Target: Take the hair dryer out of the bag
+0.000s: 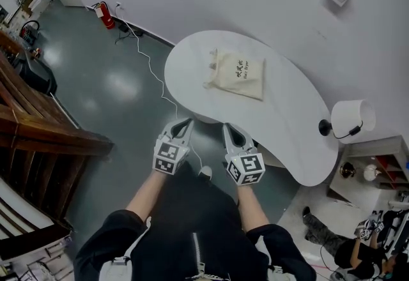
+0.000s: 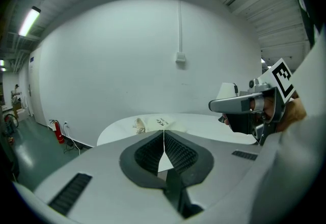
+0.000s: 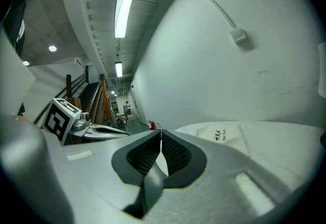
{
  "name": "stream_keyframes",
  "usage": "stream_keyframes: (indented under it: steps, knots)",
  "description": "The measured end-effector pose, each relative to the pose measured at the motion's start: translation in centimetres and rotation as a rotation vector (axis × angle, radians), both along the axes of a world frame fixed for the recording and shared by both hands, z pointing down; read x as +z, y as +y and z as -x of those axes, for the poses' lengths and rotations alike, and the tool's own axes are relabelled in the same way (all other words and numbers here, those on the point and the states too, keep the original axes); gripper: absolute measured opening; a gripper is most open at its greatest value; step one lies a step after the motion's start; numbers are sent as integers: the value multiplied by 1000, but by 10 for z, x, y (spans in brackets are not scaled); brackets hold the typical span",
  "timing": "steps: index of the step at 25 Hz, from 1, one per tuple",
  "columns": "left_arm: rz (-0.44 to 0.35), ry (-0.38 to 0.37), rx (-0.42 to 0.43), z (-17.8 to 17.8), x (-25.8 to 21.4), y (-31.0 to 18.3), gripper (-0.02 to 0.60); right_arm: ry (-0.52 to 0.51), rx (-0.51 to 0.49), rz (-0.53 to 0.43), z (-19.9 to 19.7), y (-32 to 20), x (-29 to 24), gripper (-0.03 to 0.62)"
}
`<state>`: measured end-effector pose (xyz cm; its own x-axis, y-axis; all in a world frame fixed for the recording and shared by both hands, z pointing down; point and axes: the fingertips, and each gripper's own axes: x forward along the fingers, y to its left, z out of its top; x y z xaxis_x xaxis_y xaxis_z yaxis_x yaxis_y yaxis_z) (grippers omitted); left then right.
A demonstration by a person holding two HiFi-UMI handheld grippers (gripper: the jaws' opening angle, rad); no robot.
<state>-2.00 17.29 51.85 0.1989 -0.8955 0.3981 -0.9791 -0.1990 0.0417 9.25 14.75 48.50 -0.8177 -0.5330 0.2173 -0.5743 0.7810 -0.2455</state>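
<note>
One cream drawstring bag [image 1: 238, 74], printed with the words Hair Dryer, lay flat near the middle of the white kidney-shaped table [image 1: 192, 72], with its gathered neck toward the table's left end as the head view showed it. The hair dryer itself was hidden in every view. Both grippers hung side by side at the table's near edge, well apart from the bag. The left gripper [image 1: 187, 122] had its jaws pressed together with nothing between them. The right gripper [image 1: 225, 127] was closed and empty in the same way. A lamp [image 1: 351, 119] with a white shade sat at the table's right end. By the far wall a red fire extinguisher [image 1: 104, 15] stood on the grey-green floor [image 1: 108, 88], and a white cable [image 1: 150, 66] trailed from there toward the table. A wooden stair railing [image 1: 38, 123] filled the left side.
</note>
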Motion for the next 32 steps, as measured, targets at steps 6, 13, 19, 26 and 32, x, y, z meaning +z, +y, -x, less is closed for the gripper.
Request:
stream_keyframes:
  steps: [6,13,19,26,32]
  knots:
    - [2,-3,16,9,2,-19,12,2,13,0,7,-16,1,5]
    - [13,18,61,20,12,-54,12,17,61,11,18,-43,7,5]
    - [24,24,125,36,18,-103,12,34,112,22,37,-86,11,5]
    - [34,20,184,71,18,-151,14,41,150,28,79,-131,7,5]
    - [35,22,230,96,21,-183,13,68,182,34,107,-157,10,5]
